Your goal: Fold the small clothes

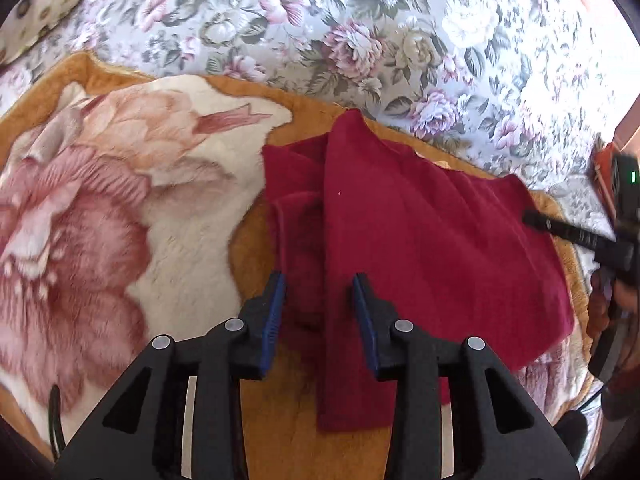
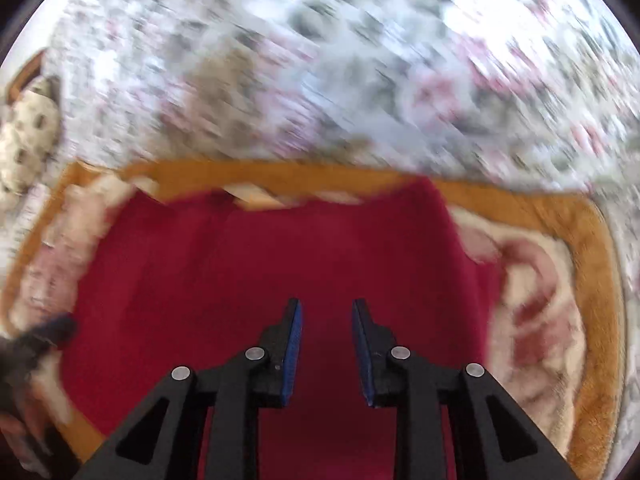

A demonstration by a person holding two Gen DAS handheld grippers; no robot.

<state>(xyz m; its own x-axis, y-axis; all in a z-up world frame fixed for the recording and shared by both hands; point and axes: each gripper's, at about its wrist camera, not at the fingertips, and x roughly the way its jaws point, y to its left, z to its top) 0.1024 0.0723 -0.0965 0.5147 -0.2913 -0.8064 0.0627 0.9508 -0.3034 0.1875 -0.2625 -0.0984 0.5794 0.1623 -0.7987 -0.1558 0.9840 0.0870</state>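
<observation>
A dark red garment (image 1: 420, 248) lies partly folded on a plush blanket, one flap laid over its left side. My left gripper (image 1: 319, 278) hovers over the garment's left folded edge, jaws apart, nothing pinched between the blue pads. In the right wrist view the same red garment (image 2: 260, 280) fills the middle, blurred by motion. My right gripper (image 2: 327, 304) hangs above it with its jaws apart and no cloth between them. The right gripper's black finger (image 1: 568, 232) shows at the garment's right edge in the left wrist view.
The orange-bordered plush blanket (image 1: 120, 208) with a big pink flower lies on a floral bedspread (image 1: 360, 32). A spotted cushion (image 1: 44, 4) sits at the far left. The other gripper's dark tip (image 2: 40, 340) appears at the left edge of the right wrist view.
</observation>
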